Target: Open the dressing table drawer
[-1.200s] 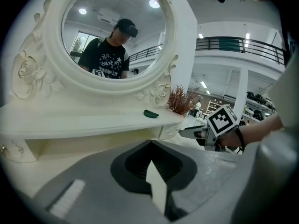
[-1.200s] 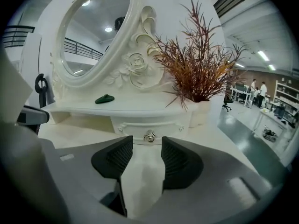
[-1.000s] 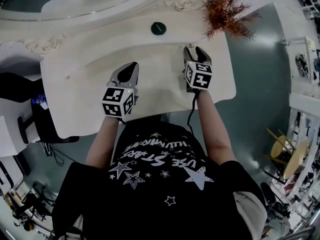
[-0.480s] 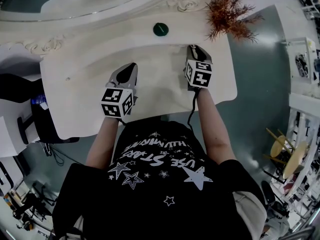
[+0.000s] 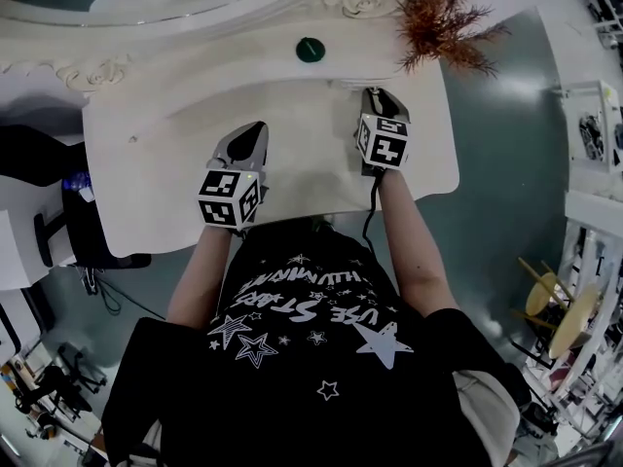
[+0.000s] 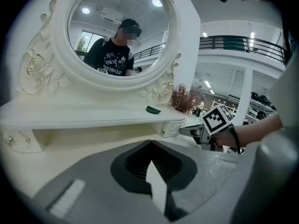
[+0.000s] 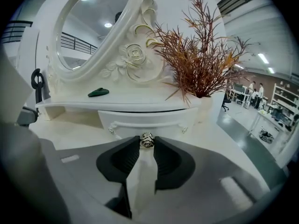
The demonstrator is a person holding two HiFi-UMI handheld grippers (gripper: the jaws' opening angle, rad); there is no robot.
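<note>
At the drawer (image 7: 145,119) front, my right gripper (image 7: 147,143) has just closed its jaws onto the metal knob (image 7: 147,138), ready to pull; the left gripper (image 6: 150,146) sits pressed together, empty.

Cream drawer (image 7: 145,120), shut, under the shelf's right end, ornate silver knob (image 7: 147,140) at front centre

Cream dressing table (image 5: 175,163), dark green disc (image 5: 310,50), rust-brown plant (image 5: 443,27).
</note>
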